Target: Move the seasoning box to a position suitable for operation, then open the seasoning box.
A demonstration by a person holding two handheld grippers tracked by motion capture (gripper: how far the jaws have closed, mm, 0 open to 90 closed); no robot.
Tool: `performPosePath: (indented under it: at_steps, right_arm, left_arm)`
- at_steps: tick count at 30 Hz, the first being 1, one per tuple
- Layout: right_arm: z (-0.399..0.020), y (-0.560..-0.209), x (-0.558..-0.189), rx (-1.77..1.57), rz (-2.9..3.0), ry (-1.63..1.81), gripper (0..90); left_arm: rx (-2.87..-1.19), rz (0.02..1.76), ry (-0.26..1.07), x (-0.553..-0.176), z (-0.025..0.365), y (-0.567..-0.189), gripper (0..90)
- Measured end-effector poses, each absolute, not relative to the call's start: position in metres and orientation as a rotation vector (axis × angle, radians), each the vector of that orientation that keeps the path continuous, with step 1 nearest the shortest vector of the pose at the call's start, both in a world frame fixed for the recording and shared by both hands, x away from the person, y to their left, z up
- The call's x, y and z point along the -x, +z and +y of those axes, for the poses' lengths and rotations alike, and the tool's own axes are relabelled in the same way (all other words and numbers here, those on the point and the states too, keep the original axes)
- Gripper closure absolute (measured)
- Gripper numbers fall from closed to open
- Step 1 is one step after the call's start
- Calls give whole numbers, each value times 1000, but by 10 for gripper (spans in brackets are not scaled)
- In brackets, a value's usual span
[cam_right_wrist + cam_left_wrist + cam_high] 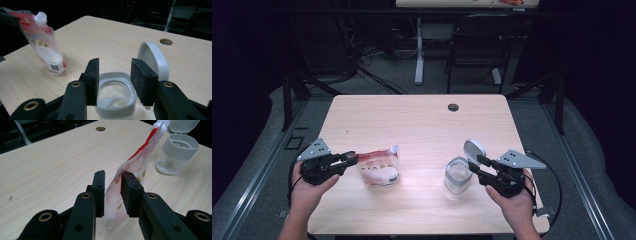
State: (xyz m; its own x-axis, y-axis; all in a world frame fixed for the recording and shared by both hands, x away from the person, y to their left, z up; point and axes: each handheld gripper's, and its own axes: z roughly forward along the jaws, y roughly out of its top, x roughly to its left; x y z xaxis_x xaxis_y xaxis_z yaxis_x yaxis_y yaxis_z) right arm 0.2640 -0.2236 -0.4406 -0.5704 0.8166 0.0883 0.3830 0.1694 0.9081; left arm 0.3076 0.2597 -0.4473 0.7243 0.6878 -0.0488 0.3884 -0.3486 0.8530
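The pouch point(380, 169) stands on the table point(422, 120), left of the jar point(458, 175), long axis leaning, its spout up toward the jar. The left gripper point(353, 159) clamps the pouch's edge. The right gripper point(473, 164) hangs spread above the jar's open mouth, touching nothing.

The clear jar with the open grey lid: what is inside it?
The jar holds a little white powder at the bottom, seen through its open mouth and clear wall; the rest looks empty. Its lid stands flipped up behind. The pouch stands apart, contents hidden.
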Motion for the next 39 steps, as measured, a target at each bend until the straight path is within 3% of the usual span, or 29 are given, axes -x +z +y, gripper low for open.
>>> performPosePath:
  at_steps: [11, 39]
  right_arm:
    - [-185, -436, -279, -1036, 2080, 1353, 564]
    - [-131, -441, -304, -948, 2201, 1361, 617]
  left_arm:
    - [-1972, 827, 397, -307, 261, -447, 735]
    - [-1975, 833, 402, -308, 261, -447, 741]
